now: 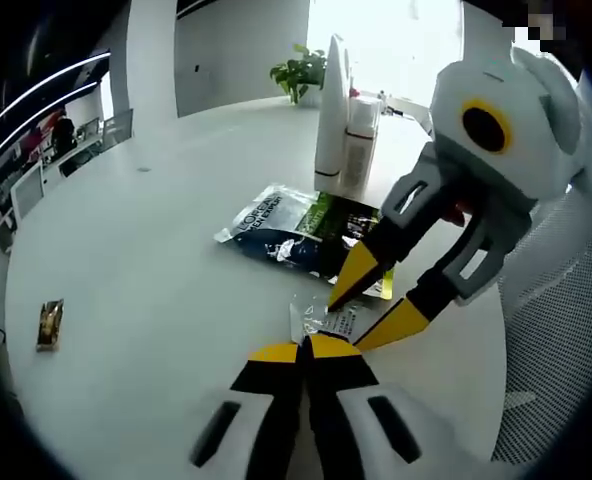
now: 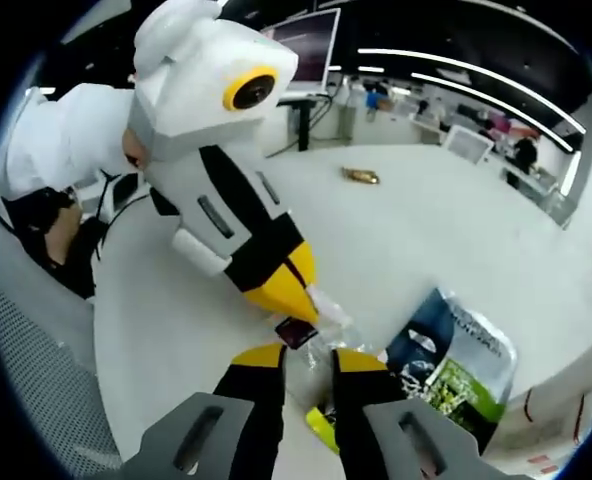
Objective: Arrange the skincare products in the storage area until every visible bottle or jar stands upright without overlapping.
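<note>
Sachet — clear, seemingly pinched — lies between left claw and right claw.

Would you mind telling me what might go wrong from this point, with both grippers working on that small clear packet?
The left gripper is shut on the clear sachet while the right gripper closes in from the other side; pulling apart might tear it. The sachet lies against the dark refill pouches, so dragging it may shift them. Behind stand the tall white tubes; a wide swing could topple them.
</note>
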{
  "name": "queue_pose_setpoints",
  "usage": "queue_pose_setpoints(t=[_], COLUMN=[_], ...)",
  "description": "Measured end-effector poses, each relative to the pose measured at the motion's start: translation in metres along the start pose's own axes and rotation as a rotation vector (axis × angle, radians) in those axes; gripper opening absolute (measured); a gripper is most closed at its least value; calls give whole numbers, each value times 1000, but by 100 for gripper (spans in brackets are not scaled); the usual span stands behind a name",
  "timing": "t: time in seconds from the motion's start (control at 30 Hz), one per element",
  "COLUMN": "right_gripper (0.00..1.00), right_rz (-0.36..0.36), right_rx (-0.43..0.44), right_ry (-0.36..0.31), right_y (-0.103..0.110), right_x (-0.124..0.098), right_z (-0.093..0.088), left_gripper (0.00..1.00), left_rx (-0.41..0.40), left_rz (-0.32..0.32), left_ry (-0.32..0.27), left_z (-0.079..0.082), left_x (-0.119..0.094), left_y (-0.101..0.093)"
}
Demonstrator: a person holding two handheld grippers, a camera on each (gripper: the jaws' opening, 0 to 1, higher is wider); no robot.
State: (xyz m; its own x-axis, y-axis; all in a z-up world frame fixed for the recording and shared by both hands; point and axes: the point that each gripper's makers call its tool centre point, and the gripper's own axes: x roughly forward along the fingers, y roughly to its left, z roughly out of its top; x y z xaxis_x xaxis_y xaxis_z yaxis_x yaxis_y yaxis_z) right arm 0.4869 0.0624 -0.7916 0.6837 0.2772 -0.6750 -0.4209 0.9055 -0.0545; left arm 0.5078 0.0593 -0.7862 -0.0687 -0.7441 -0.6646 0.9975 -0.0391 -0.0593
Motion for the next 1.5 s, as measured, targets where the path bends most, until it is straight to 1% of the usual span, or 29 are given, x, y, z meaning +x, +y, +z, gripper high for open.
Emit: queue_pose_setpoints(t=[0.1,0.27,0.4,0.53,0.57,0.63,0.73,0.8,0.83,0.87,0.93,1.0,1.07,1.17,1.27,1.37,1.43,1.47,1.5], right_gripper=[12,12,12,13,13,13,13,13,13,13,13,13,13,13,13,13,14,15,16], right_rz=[-5,-4,1,1,-2,-5,-5,-5,-5,-6,-6,-6,-7,-9,-14,-10,-4,-7,-4], right_rx=[-2,-1,-19,-17,-15,-10,-11,-9,-8,-7,-7,-7,-3,-1,5,13,12,3,20], right_ry=[0,21,17,20,19,18,15,13,10,7,3,5,6,4,-2,-10,-9,-10,-14], right_y=[-1,-1,0,0,0,0,0,0,0,0,0,1,1,1,1,0,2,1,0], right_x=[1,1,1,1,1,1,1,1,1,1,1,1,1,1,1,0,0,0,0], right_z=[0,-1,-1,-2,-2,-2,-2,-2,-2,-2,-2,-2,-2,-2,-2,-2,-1,-1,0], left_gripper=[0,0,1,7,8,10,13,11,10,9,11,12,12,14,16,20,20,21,21], left_rx=[-2,-7,15,-12,-17,-1,-9,-29,-53,-55,-51,-69,-77,-84,-132,-164,-166,-166,-170], left_rz=[1,3,1,28,47,67,97,136,149,153,173,183,175,189,202,211,217,216,212], left_ry=[-1,-1,-4,-8,-5,-5,-1,-20,-29,-27,-20,-19,-47,-66,-88,-91,-109,-108,-102], left_z=[0,0,1,1,1,1,-1,0,1,0,-2,-2,4,7,2,-2,0,0,-1], left_x=[0,1,1,-1,-2,-5,-10,-15,-18,-19,-19,-20,-25,-34,-43,-52,-58,-60,-62], left_y=[0,1,2,7,9,10,15,21,23,25,28,30,25,21,16,10,6,5,3])
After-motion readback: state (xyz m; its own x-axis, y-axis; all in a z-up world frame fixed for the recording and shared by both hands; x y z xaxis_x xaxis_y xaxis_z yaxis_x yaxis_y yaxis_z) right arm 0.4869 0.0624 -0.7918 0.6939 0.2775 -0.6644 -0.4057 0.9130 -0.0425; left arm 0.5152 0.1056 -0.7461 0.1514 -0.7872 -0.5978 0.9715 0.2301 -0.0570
